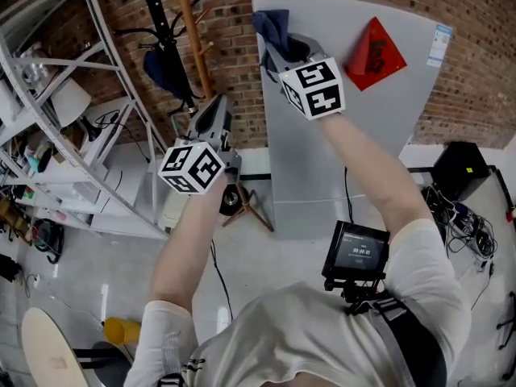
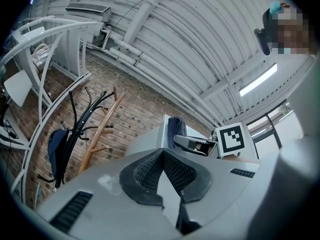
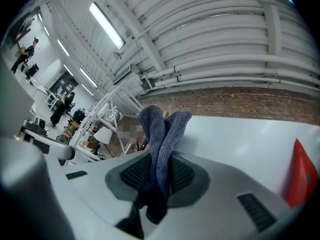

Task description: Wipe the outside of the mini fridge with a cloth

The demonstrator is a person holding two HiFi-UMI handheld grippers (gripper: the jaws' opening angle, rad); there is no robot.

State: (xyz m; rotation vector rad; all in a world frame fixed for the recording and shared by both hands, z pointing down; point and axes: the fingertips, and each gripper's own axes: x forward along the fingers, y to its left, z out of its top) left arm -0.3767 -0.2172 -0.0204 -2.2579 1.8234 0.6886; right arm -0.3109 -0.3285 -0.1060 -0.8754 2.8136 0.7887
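At the upper left corner of the mini fridge (image 1: 322, 160), the blue cloth (image 1: 270, 24) sits bunched in your right gripper (image 1: 278, 48). Whether the cloth actually presses on the grey door or hangs just off it cannot be told. The right gripper view shows the 2 jaws clamped on the cloth (image 3: 162, 129), with folds of knit fabric sticking out past the tips and the fridge's pale face (image 3: 240, 144) behind them. A red diamond sticker (image 1: 375, 55) sits on the door to the right of your gripper, and a small label (image 1: 440, 45) is at the door's top right edge.

Your left gripper (image 1: 220, 103) hovers off the fridge's left side, apart from it. Its jaws are closed tip to tip with nothing between them (image 2: 162, 151).

The fridge stands against a brick wall (image 1: 234, 79). A coat rack (image 1: 173, 39) stands left of the fridge, and white shelving (image 1: 81, 127) is further left.
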